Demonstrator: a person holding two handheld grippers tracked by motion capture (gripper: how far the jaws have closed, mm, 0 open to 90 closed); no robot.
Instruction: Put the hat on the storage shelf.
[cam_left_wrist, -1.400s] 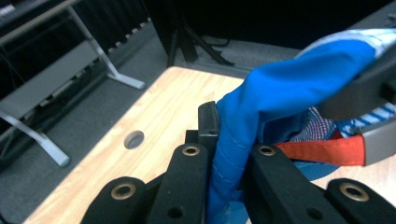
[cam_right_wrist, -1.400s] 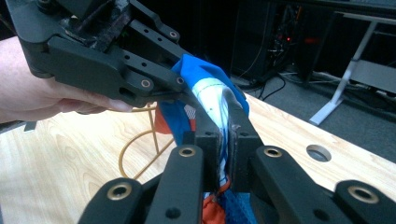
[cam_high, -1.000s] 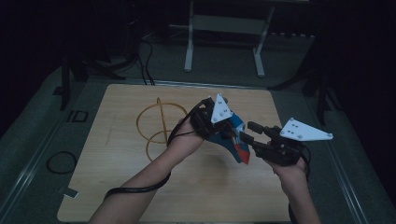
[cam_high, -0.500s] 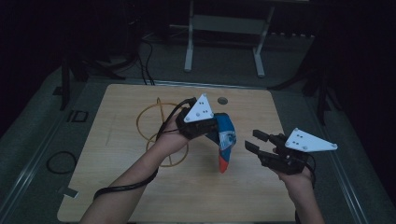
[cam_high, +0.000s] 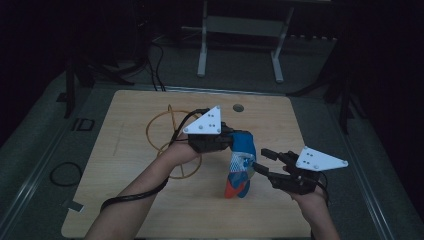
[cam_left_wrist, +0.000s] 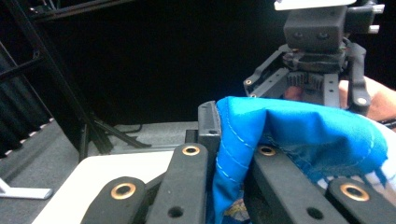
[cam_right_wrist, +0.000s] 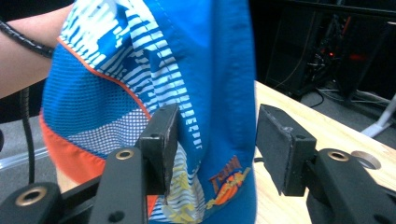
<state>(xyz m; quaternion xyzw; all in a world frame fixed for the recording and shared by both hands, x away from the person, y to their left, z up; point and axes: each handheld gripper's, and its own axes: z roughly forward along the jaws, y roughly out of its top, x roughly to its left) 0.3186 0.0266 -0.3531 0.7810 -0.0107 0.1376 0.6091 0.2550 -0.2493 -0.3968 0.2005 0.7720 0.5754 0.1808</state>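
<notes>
We see two grippers and one garment between them. The left gripper (cam_high: 231, 144) is clenched on the top edge of a blue garment (cam_high: 240, 167) — in the left gripper view its two black jaws pinch a fold of blue cloth (cam_left_wrist: 299, 135) with pale stitching, and the cloth drapes over the right-hand jaw. The right gripper (cam_high: 260, 161) stands released: in the right gripper view its jaws are spread, with the cloth (cam_right_wrist: 187, 93) hanging just past them, near the left-hand pad, though we cannot tell if it touches.

The garment is a single piece, blue with white stripes, a mesh panel, an orange band at its lower end and a small orange and yellow print. It hangs from the left gripper over the middle of the table (cam_high: 125, 200), its orange end low, at or just above the wood — we cannot tell which.

One wire ring frame (cam_high: 170, 131), yellowish, lies on the table to the left, under and beyond the left hand; we see nothing resting in it. One round hole (cam_high: 238, 107) sits at the table's far edge.

The left forearm (cam_high: 135, 195) reaches in from the near left, slanting to the right, hand wrapped around the gripper's body. The right hand (cam_high: 310, 192) comes in from the near right, its gripper pointing left at the cloth. Each gripper carries one grey three-cornered plate.
</notes>
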